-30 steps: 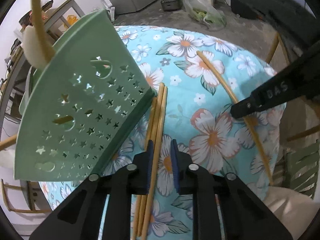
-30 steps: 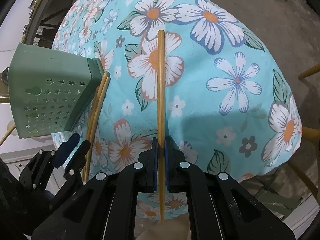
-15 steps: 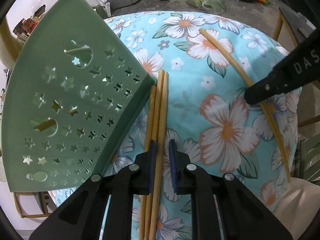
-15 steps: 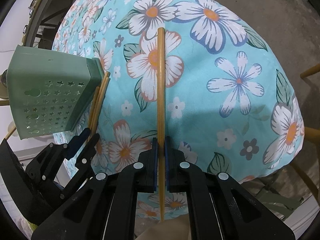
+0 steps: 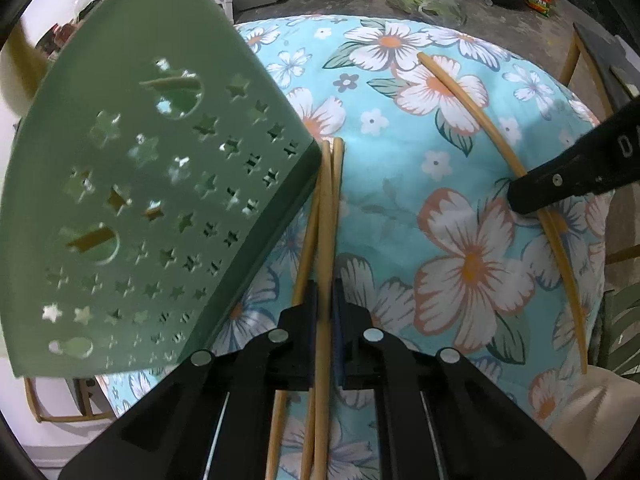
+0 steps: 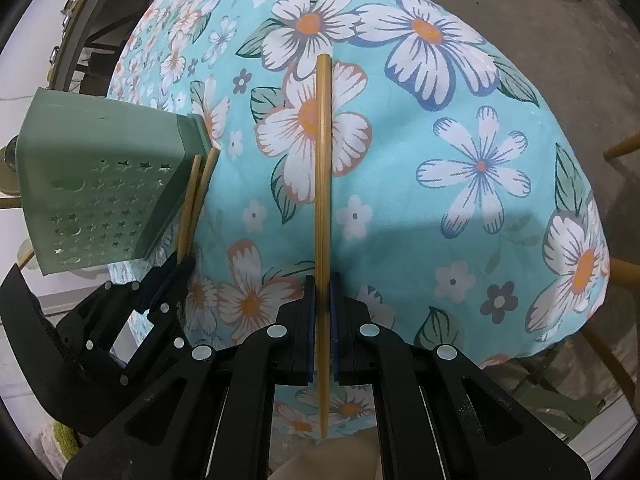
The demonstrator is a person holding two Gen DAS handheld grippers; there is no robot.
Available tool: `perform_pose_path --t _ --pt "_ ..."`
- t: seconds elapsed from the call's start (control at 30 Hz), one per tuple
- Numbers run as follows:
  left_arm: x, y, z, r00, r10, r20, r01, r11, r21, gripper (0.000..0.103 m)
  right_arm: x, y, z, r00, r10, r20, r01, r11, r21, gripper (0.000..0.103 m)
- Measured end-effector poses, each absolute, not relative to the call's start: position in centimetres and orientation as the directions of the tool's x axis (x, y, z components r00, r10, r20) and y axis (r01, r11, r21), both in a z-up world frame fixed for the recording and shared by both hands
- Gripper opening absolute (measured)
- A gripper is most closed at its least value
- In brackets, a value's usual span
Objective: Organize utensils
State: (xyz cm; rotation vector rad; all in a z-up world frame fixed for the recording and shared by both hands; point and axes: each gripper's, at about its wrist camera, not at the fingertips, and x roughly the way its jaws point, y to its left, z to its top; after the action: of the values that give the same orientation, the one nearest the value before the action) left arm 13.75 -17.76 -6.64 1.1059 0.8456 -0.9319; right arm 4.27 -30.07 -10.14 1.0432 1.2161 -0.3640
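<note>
Our left gripper [image 5: 325,312] had sunk, its jaws just closing onto a chopstick [image 5: 326,240] beside the holder [image 5: 140,200]. We kept our right gripper [image 6: 320,312] clamped on another chopstick [image 6: 323,168] over the cloth [image 6: 460,220].

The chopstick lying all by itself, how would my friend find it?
Start at the flowery blue tablecloth, right of the green holder with star holes. One chopstick lies alone across a big white flower, pinched by the right gripper. The other chopsticks huddle against the holder.

Grey concrete floor [image 5: 304,4], wooden chairs [image 6: 622,148]
</note>
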Motion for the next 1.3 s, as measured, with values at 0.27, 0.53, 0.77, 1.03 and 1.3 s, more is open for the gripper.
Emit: perform_pose_path --t 0.27,0.53,0.77,1.03,1.3 --pt "11.8 -15.2 -3.9 0.370 -0.193 -0.909 0.919 0.224 0.326 0.006 3.7 -29.4 -9.5 0.339 0.278 -0.899 0.715 0.545 0.438 0.005" --pt "10.5 -14.8 -3.7 0.349 -0.199 -0.916 0.921 0.250 0.297 0.006 3.3 -28.6 -9.6 0.321 0.280 -0.905 0.708 0.563 0.426 0.005" --pt "10.0 -15.2 -5.3 0.295 -0.149 -0.944 0.941 0.215 0.260 0.007 3.8 -28.6 -10.2 0.306 0.294 -0.905 0.714 0.558 0.423 0.005" --pt "10.5 -15.7 -5.6 0.252 -0.115 -0.961 0.944 0.246 0.218 0.009 5.4 -28.9 -9.8 0.310 0.328 -0.893 0.676 0.585 0.449 0.030" --pt "11.1 -19.0 -4.5 0.263 -0.181 -0.948 0.946 0.240 0.217 0.015 7.2 -30.8 -9.0 0.348 0.273 -0.897 0.680 0.585 0.442 0.033"
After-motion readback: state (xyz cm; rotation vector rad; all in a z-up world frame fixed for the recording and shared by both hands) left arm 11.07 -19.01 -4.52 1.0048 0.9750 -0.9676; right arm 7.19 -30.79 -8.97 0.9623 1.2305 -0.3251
